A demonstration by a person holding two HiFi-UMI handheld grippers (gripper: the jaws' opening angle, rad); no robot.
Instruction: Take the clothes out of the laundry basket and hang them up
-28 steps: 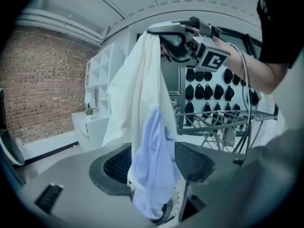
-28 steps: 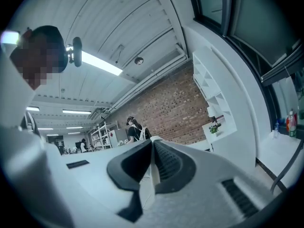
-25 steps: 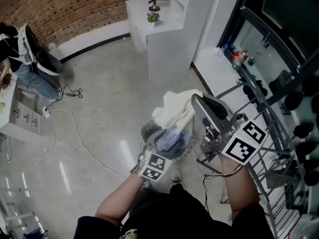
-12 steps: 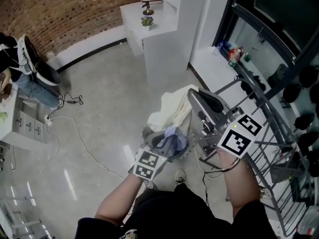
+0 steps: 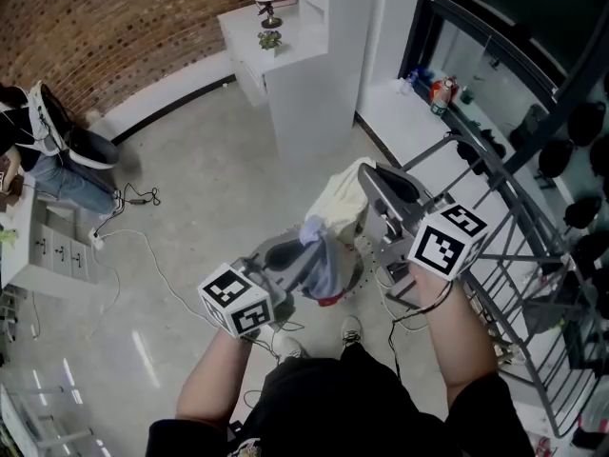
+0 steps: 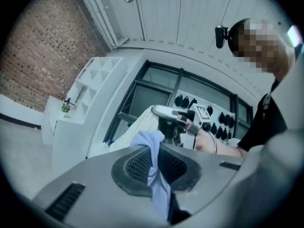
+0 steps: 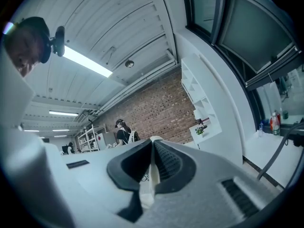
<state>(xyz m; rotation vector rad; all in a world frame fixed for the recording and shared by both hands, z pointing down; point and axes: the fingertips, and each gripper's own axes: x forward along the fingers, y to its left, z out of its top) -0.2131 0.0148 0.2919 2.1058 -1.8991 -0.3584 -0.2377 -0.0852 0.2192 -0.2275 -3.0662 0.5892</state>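
Pinches a pale blue garment (image 5: 321, 255) tight in the closed jaws of the left gripper (image 6: 152, 166), hanging down over the laundry basket (image 5: 353, 288). Clamps a fold of cream garment (image 5: 341, 196) in the shut right gripper (image 7: 151, 171), just beside, near the metal rack (image 5: 515, 255).

Your head view is evenly bright, with soft white glare streaks on the polished floor (image 5: 190, 179) and only faint shadows. Both gripper views bulge like a fisheye inside black rounded corners, and a ceiling light strip (image 7: 88, 61) burns white in the right one. Whatever sits nearest each lens looks soft, while the brick wall (image 7: 161, 113) stays fairly sharp.
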